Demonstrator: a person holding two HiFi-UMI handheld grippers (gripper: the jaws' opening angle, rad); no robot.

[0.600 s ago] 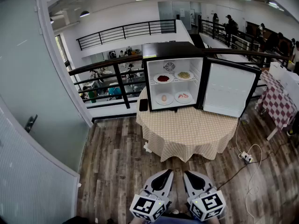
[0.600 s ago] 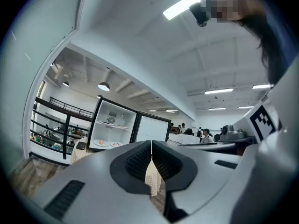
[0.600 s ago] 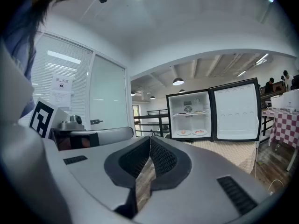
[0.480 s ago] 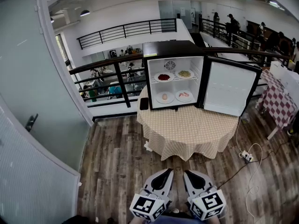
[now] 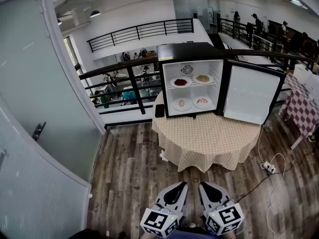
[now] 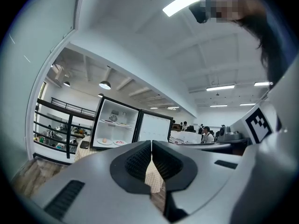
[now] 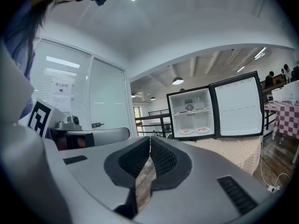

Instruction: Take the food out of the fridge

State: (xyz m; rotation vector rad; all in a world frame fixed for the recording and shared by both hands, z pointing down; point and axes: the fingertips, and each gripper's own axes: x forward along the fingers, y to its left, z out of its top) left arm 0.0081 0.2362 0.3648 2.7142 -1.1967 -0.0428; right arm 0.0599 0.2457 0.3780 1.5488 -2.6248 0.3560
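Observation:
A small black fridge (image 5: 192,51) stands open on a round table (image 5: 209,136) with a checked cloth, its door (image 5: 251,93) swung to the right. Its upper shelf holds a plate of red food (image 5: 180,82) and a plate of yellowish food (image 5: 203,78). On the lower shelf sit a plate with a pale round item (image 5: 182,104) and a plate of pinkish food (image 5: 202,102). Both grippers hang at the bottom edge of the head view, far from the fridge. The left gripper (image 5: 175,189) and right gripper (image 5: 206,189) are shut and hold nothing. The fridge (image 6: 116,127) (image 7: 190,111) shows in both gripper views.
A dark phone-like object (image 5: 159,110) lies on the table left of the fridge. A black railing (image 5: 124,73) runs behind it. A glass wall with a door (image 5: 45,113) stands at the left. A power strip and cable (image 5: 268,167) lie on the wood floor at the right.
The whole scene has shifted slightly right and down in the head view. Both grippers stay shut at the bottom edge, side by side.

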